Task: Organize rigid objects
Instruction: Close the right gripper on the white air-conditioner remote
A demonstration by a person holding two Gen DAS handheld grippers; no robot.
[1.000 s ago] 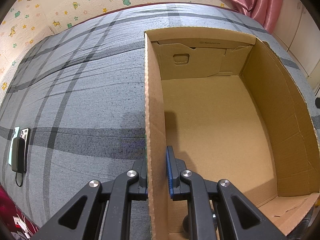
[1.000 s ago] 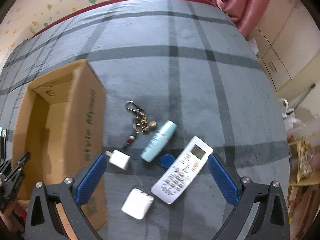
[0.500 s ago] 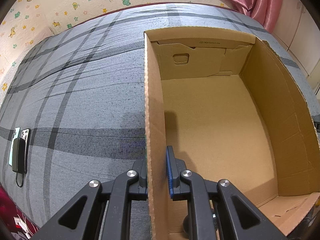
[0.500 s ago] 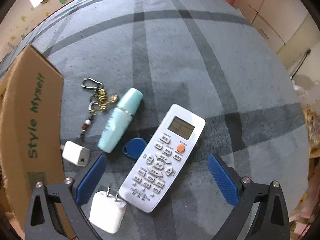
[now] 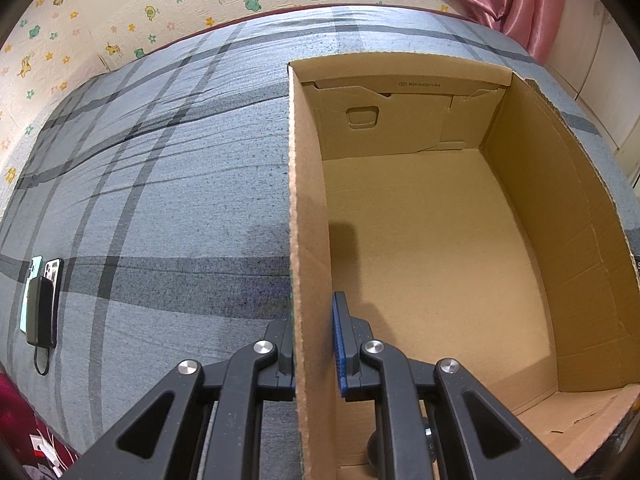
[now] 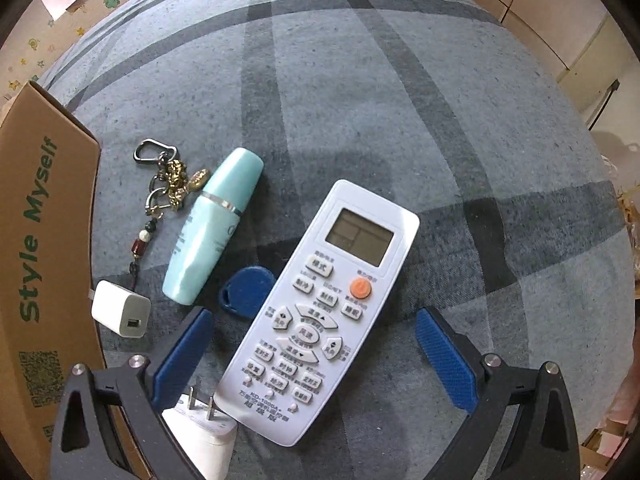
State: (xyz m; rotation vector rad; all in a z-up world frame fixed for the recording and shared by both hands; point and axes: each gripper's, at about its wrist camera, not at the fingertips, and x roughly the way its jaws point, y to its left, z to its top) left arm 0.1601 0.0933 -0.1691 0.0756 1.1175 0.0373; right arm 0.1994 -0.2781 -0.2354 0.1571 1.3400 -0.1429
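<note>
The right gripper (image 6: pixel 312 360), fingers apart, has dropped closer over the remote (image 6: pixel 320 312); left gripper (image 5: pixel 314 344) stays clamped on the box wall (image 5: pixel 306 240).

Two phones (image 5: pixel 42 300), perhaps charging, lie on plaid bedspread (image 5: pixel 160 184)

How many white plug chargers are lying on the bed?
2. One white charger lies beside the cardboard box, below the keychain. The other white charger, prongs up, sits by the remote's bottom corner, partly behind the right gripper. More could be hidden.
</note>
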